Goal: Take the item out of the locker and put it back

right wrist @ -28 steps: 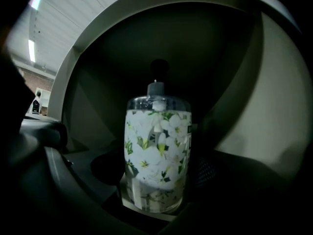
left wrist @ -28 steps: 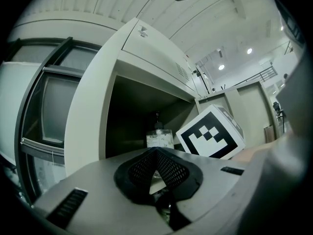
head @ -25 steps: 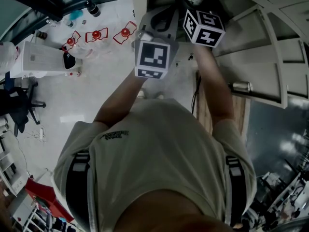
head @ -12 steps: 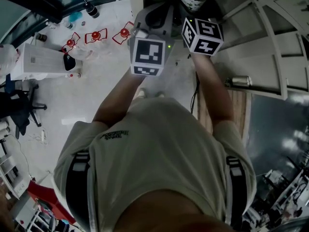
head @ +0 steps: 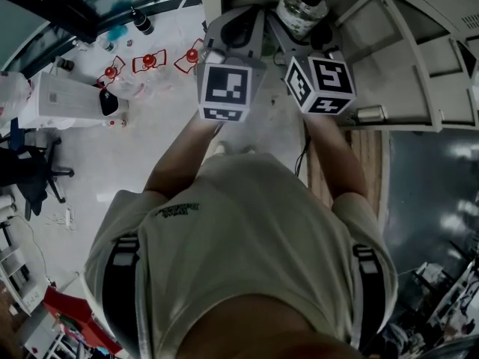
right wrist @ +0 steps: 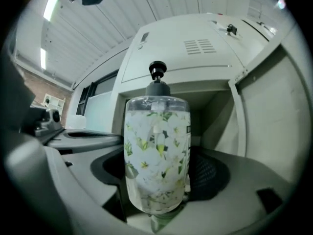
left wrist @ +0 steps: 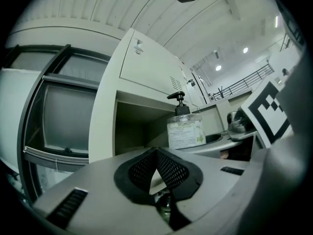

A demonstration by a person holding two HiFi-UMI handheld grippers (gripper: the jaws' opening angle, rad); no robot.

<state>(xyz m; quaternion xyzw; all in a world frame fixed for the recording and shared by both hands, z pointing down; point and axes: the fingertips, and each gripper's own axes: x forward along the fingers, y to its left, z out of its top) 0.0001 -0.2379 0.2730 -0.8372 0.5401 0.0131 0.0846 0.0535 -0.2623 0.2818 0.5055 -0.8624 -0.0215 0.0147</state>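
A clear pump bottle with a white floral label and a black pump stands upright between the jaws of my right gripper, which is shut on its lower body. Seen from the head view, the bottle is just outside the open locker compartment, with the right gripper below it. My left gripper is shut with nothing in it, its pads meeting at the tips. It hovers beside the right one, and the bottle shows ahead of it to the right.
The pale locker's open door swings out at the right. The person's arms and torso fill the lower head view. Left of them, the floor holds red items, a white box and an office chair.
My right gripper has drawn back from the locker toward the person with the bottle in it. The left gripper has barely shifted.
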